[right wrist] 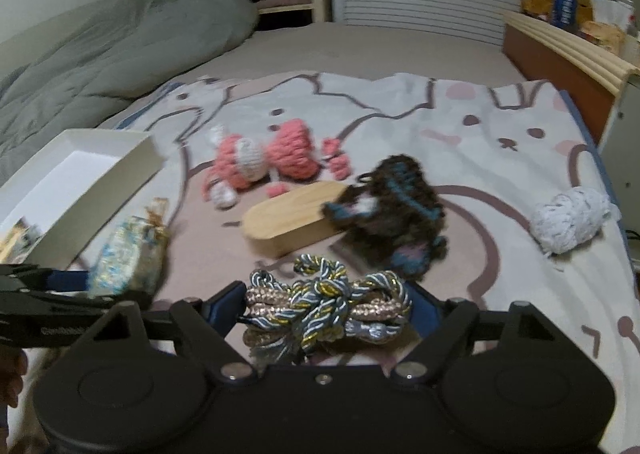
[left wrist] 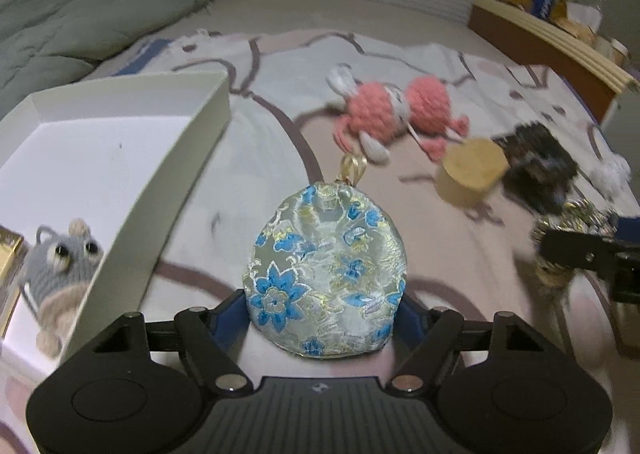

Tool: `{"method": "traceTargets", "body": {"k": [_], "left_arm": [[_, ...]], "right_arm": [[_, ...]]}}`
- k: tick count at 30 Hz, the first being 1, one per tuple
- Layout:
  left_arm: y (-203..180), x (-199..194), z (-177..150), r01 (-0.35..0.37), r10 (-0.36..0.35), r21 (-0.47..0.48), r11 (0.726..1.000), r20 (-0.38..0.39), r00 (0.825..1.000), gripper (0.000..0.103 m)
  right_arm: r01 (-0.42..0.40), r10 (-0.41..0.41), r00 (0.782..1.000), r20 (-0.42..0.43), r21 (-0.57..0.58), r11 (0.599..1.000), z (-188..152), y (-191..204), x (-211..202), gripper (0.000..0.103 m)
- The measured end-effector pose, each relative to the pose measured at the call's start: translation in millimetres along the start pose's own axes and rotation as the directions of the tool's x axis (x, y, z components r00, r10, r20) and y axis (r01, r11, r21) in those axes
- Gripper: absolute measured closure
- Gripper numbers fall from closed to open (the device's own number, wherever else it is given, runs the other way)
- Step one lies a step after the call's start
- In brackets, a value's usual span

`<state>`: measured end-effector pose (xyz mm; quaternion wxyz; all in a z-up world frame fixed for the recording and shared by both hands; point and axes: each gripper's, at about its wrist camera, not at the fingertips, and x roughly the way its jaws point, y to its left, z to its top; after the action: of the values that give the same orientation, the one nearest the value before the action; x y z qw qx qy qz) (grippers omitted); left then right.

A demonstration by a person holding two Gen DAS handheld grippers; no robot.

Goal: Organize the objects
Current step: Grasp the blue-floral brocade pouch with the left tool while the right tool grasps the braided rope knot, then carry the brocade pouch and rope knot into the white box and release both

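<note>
1. Across the bed's pink cartoon-print blanket (right wrist: 460, 121) we see a pink crocheted toy (left wrist: 384, 113) and an oval wooden box (right wrist: 288, 217).
2. Our left gripper (left wrist: 326, 306) has its fingers clamped on a blue-flowered brocade pouch (left wrist: 326, 274), just beside the open white cardboard box (left wrist: 172, 169).
3. Our right gripper (right wrist: 324, 304) has its fingers closed on a knotted grey-and-gold cord bundle (right wrist: 324, 302).

Light: dim indoor light with a muted, greyish cast; I cannot tell its source.
Shadows: soft and weak, darkest under my fingers (left wrist: 412, 314).
Glare: a mild sheen on the brocade pouch (left wrist: 326, 274) I hold; small glints on the knotted cord (right wrist: 324, 302).
Blur: the pink crochet toy (left wrist: 394, 115) and dark crochet piece (right wrist: 394, 213) are smeared; the pouch is sharper.
Distortion: strong fisheye bending, and the bed (right wrist: 360, 49) curves away towards black corners.
</note>
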<state>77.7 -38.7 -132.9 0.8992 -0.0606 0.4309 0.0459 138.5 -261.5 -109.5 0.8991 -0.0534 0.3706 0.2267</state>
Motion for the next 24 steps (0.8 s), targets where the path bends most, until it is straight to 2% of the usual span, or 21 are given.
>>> {"method": "traceTargets", "body": {"k": [2, 4, 6, 10, 18, 24], "left_arm": [[-1.0, -3.6, -4.0, 0.008, -0.008, 0.019, 1.000, -0.022, 1.000, 0.025], [-0.1, -5.6, -4.9, 0.011, -0.010, 0.031, 0.999, -0.033, 0.999, 0.012], [0.9, -7.6, -4.6, 0.004, -0.003, 0.040, 0.999, -0.029, 1.000, 0.009], [0.8, -3.1, 3.6, 0.008, -0.008, 0.078, 0.997, -0.006, 1.000, 0.006], [0.6, 10.1, 20.6, 0.045, -0.046, 0.105, 0.993, 0.005, 0.999, 0.000], [3.2, 21.9, 27.0, 0.075, -0.072, 0.086, 0.993, -0.041, 0.997, 0.000]], "right_arm": [[-0.041, 0.040, 0.999, -0.019, -0.031, 0.999, -2.6, 6.3, -6.0, 0.019], [-0.063, 0.061, 0.997, -0.047, -0.060, 0.996, -5.6, 13.2, -10.6, 0.019], [-0.088, 0.080, 0.993, -0.082, -0.088, 0.992, -8.5, 18.4, -13.4, 0.019], [-0.121, 0.105, 0.986, -0.127, -0.124, 0.985, -13.4, 25.2, -13.0, 0.019], [-0.121, 0.102, 0.985, -0.138, -0.133, 0.984, -16.5, 25.6, -9.8, 0.018], [-0.120, 0.102, 0.985, -0.141, -0.124, 0.985, -16.0, 25.6, -7.6, 0.017]]}}
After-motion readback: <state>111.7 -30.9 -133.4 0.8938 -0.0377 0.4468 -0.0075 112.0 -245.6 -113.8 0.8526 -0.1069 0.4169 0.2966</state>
